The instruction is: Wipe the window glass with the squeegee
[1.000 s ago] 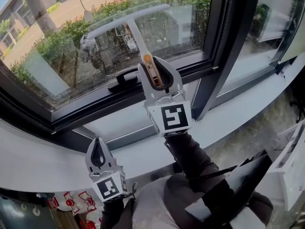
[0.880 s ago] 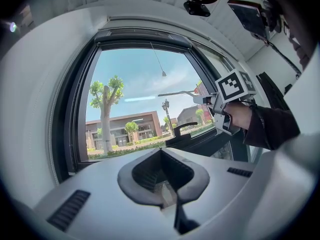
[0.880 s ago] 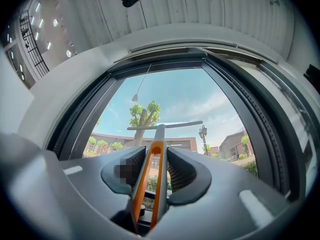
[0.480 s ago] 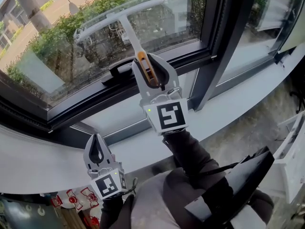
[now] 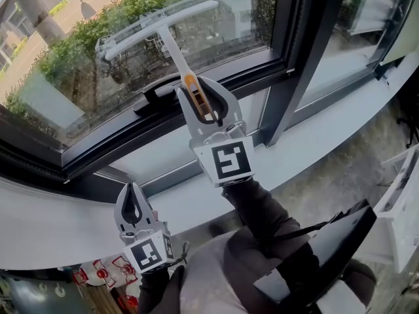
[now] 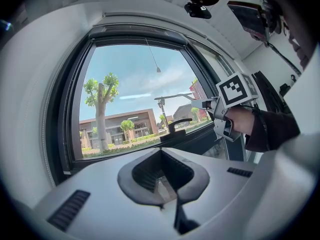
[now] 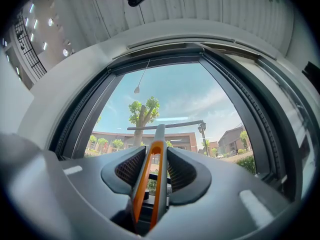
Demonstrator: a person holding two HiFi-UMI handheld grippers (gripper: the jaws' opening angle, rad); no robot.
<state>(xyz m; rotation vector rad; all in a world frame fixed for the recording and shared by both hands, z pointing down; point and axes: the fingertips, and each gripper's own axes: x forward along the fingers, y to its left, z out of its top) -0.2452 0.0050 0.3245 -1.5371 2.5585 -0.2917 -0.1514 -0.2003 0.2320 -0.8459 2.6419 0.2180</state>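
The right gripper (image 5: 203, 91), clamped shut on the squeegee (image 5: 159, 19) by its orange-edged handle, has carried the blade a little leftward across the window glass (image 5: 65, 77) in the last second, so a wiping stroke looks under way. The left gripper (image 5: 131, 193) hangs by the sill (image 5: 52, 224), jaws together on nothing.

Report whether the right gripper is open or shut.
Shut on the squeegee: in the right gripper view its orange-trimmed handle is pinched between both jaws of the right gripper, with no gap showing.
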